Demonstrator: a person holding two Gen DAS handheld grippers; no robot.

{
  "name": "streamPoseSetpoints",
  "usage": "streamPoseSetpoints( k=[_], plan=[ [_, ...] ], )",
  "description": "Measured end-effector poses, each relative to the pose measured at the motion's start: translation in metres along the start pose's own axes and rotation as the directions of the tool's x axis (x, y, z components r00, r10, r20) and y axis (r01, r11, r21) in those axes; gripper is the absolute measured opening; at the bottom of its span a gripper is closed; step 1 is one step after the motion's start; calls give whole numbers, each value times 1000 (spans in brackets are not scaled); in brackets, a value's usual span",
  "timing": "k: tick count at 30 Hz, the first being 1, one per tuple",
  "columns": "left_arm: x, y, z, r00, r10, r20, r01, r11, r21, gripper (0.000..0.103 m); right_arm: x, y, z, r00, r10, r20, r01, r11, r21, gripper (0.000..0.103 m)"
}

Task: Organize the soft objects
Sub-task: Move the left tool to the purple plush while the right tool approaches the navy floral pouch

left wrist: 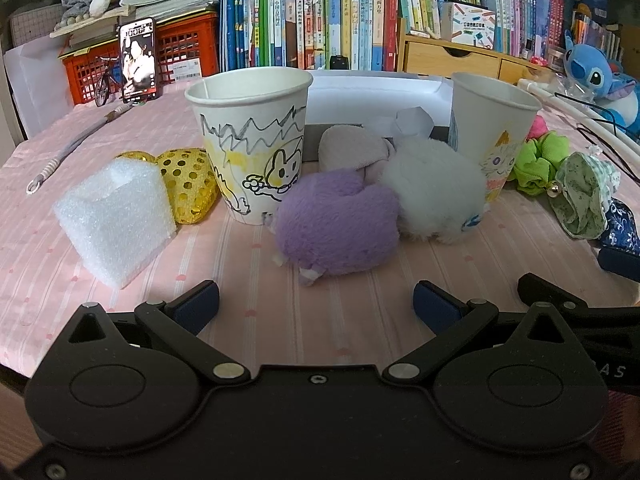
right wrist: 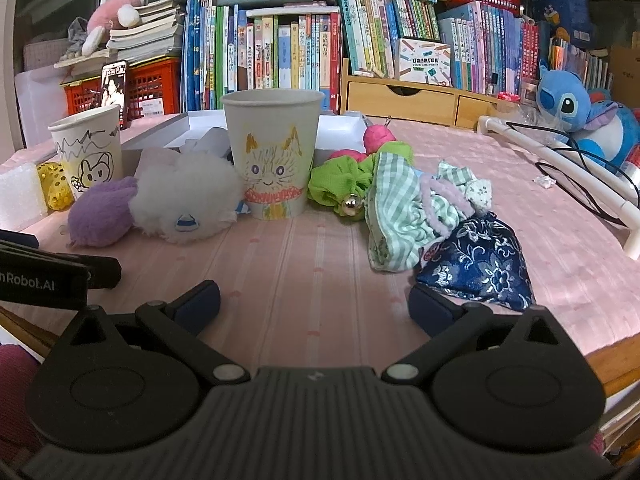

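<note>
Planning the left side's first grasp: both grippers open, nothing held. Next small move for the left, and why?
Probably ease the left gripper straight forward until its open fingers flank the fluffy purple plush toy. That toy lies nearest, roughly centred ahead of the gap, on the pink striped tablecloth. The bunny-drawn white paper cup stands upright just behind it, a likely drop spot.

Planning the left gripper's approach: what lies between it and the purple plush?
Only bare pink tablecloth separates the open left gripper from the purple plush, per the left wrist view.
</note>
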State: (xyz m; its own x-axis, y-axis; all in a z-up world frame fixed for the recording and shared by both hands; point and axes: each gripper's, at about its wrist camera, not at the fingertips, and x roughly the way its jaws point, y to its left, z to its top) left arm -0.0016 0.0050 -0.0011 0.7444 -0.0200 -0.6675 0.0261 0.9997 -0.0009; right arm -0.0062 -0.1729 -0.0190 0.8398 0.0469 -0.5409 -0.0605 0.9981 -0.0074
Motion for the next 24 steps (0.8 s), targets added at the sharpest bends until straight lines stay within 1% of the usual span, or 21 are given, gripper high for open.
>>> streamPoseSetpoints(
  k=[4,6,10,14,15,20,22,24],
  plan=[
    [-2,3,3,1000,-7,-1,7,1000,-22,103,-5,-3,1,999,32,14,-33,999,16,103],
    [-6,5,4,1000,-16,17,17,999,-36,103,-11,-5,1,998,56,41,-58,998,28,103],
    [-14,5,7,997,-26,76,29,999,-34,103,-20,-9,6,994,59,93,-61,998,26,103],
    [-23,-2,12,989,-8,146,9,1000,-1,103,-27,-17,13,989,36,145,-42,998,37,103],
    [-24,-4,12,988,-7,153,6,1000,7,103,-29,-20,14,988,25,150,-32,999,42,103],
    [-22,-11,16,986,-25,165,22,1000,22,100,-31,-31,18,987,-22,160,13,998,53,103],
    [-20,-13,17,985,-20,171,16,1000,26,98,-31,-36,19,985,-45,168,36,998,58,103],
    [-15,-13,15,987,-15,158,10,999,30,96,-30,-42,19,984,-67,165,57,996,67,103]
  ],
)
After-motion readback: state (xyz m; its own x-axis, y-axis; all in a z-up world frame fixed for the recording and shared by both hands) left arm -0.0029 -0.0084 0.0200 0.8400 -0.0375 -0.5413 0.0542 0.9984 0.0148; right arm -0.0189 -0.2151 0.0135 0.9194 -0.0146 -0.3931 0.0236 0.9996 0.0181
